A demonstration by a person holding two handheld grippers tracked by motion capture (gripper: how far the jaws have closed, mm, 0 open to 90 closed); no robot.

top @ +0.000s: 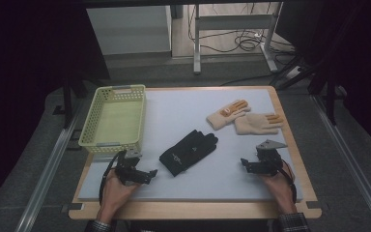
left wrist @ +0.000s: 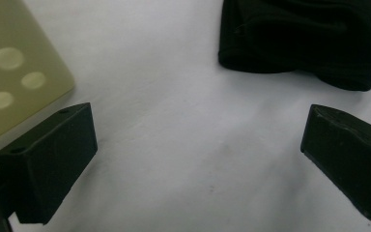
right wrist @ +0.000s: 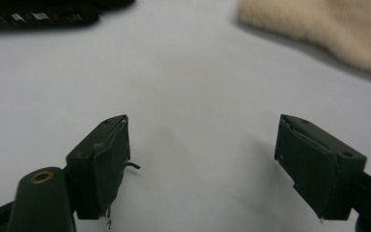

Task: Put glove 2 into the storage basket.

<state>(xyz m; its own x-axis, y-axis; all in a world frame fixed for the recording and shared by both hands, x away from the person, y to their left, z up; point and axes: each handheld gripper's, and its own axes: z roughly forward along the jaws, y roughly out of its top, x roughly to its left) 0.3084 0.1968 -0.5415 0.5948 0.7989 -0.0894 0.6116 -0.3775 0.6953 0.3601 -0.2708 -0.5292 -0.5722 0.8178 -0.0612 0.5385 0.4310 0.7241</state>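
Black fabric glove (top: 188, 152): worktop (top: 183, 183) centre, right of pale green perforated plastic basket (top: 114, 117). Probably soft, light, limp; pinch at cuff. Left gripper (top: 150, 173) and right gripper (top: 244, 162) both gape, empty.

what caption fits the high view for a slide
Two open hand-held grippers, left gripper and right gripper, flank a black fabric glove near the pale green plastic basket.

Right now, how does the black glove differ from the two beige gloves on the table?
The black glove is dark and lies alone mid-table, fingers toward the far right; the beige gloves are pale with orange-marked fingers and lie as a touching pair at the far right. The black glove lies nearer the green basket. All lie flat outside it.
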